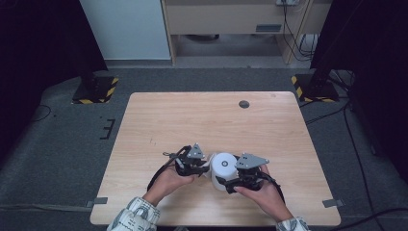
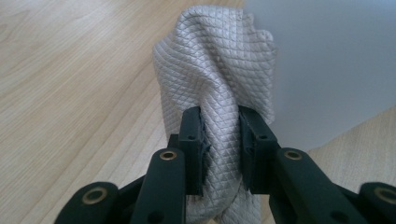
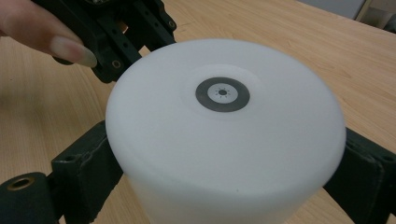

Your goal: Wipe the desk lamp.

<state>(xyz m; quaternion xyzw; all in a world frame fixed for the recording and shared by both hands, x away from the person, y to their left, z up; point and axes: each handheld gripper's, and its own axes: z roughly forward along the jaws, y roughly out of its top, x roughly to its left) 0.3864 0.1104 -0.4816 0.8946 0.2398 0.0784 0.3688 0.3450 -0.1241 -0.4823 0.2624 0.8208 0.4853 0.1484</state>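
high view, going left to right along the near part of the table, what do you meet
left hand → left gripper → white cylinder → right gripper → right hand

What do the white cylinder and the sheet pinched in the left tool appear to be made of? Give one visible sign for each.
White cylinder: probably matte plastic; smooth, evenly white, no shine, with a grey ring on top.
Sheet: looks like embossed tissue or soft cloth; a quilted diamond pattern and limp folds where the left tool pinches it.

the surface (image 1: 211, 120) lies bare across the upper half of the frame; low at centre the white cylinder (image 1: 224, 168) blocks passage between both claws.
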